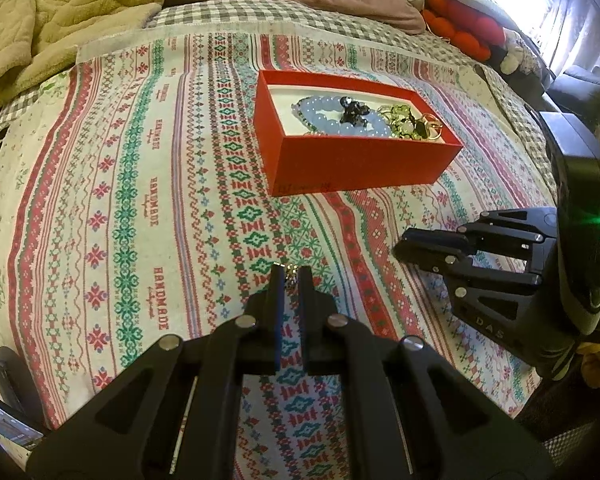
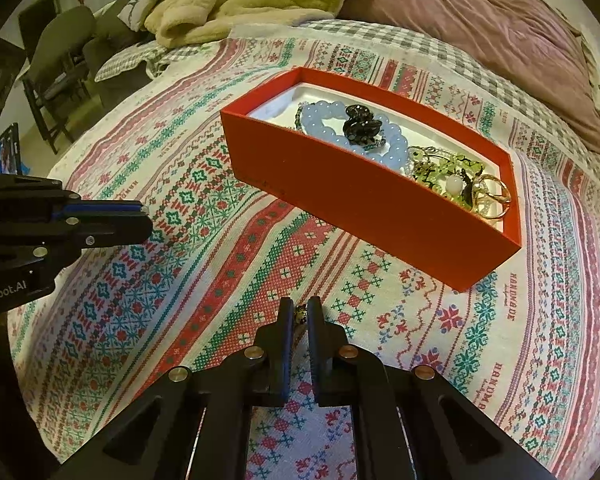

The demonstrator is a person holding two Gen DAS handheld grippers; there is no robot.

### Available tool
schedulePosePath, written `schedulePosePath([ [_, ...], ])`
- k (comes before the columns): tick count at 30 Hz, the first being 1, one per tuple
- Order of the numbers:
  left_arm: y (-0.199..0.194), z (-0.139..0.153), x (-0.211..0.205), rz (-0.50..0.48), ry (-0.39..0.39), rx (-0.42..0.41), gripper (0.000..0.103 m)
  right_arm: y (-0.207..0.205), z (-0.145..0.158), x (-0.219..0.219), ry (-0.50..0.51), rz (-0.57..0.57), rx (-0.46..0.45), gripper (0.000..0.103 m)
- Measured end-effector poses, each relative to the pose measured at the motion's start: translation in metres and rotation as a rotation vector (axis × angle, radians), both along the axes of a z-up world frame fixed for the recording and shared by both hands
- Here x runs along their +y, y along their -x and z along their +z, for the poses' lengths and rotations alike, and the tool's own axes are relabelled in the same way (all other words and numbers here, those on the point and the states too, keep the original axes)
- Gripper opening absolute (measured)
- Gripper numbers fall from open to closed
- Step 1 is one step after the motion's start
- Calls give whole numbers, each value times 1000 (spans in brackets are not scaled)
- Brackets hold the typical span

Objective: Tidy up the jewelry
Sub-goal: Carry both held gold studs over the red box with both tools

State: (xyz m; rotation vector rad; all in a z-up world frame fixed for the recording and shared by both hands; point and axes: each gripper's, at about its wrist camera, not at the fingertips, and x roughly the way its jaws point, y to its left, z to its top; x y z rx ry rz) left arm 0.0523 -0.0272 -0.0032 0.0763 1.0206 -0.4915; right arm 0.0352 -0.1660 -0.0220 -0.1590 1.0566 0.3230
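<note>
Two small jewelry pieces are in play: a silvery piece (image 1: pixel 290 273) pinched at the tips of the left gripper (image 1: pixel 291 280), and a dark, gold-flecked piece (image 2: pixel 300 313) pinched at the tips of the right gripper (image 2: pixel 300 314). Both sets of fingers stand narrow, closed on their pieces, low over the patterned bedspread (image 1: pixel 140 200) in front of the red box (image 1: pixel 352 160).

Likely risks, as a judgement — each piece is caught only at the very fingertips, so a tilt or jolt on the way to the box could shake it loose onto the busy pattern, where it would be hard to find. A dangling end, if there is one, could also snag the box's near wall.

The box is open-topped with a pale lining; inside lie a pale blue bead bracelet (image 2: pixel 332 120), a black beaded piece (image 2: pixel 360 124) resting on it, a green-beaded tangle (image 2: pixel 448 168) and gold rings (image 2: pixel 494 196) at the right end. Its left end is bare.
</note>
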Motion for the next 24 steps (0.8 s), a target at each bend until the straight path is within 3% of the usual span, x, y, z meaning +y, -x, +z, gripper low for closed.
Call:
schedulePosePath([
  [12, -5, 15, -5, -7, 21, -21, 8, -6, 34, -26, -100, -60, 19, 7],
  [24, -23, 52, -20, -5, 96, -84, 8, -17, 81, -47, -176, -137, -46, 7],
])
